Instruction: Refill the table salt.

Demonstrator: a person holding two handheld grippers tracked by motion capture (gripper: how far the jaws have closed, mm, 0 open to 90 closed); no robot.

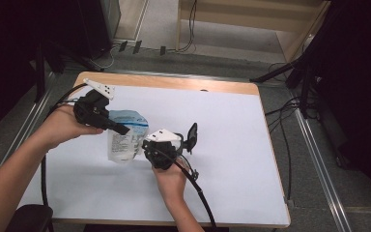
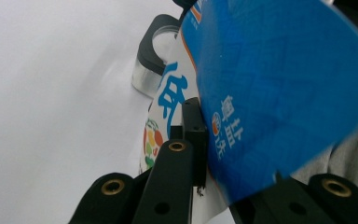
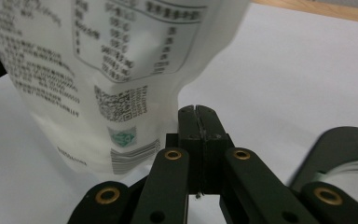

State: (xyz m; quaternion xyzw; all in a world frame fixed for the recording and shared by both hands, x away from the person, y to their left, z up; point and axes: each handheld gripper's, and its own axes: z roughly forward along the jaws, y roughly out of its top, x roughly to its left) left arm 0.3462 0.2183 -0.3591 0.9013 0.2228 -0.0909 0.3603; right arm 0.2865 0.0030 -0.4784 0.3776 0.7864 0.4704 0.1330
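The pouch (image 1: 124, 137) was being held upright on the white table (image 1: 232, 145), near its left-middle. Its blue top edge was pinched by the left gripper (image 1: 121, 129). Just beside the pouch's lower right corner, the right gripper (image 1: 150, 145) was seen with its jaws pressed together on nothing. A second grip, probably for tearing, seemed called for next. What the pouch contained could not be told.
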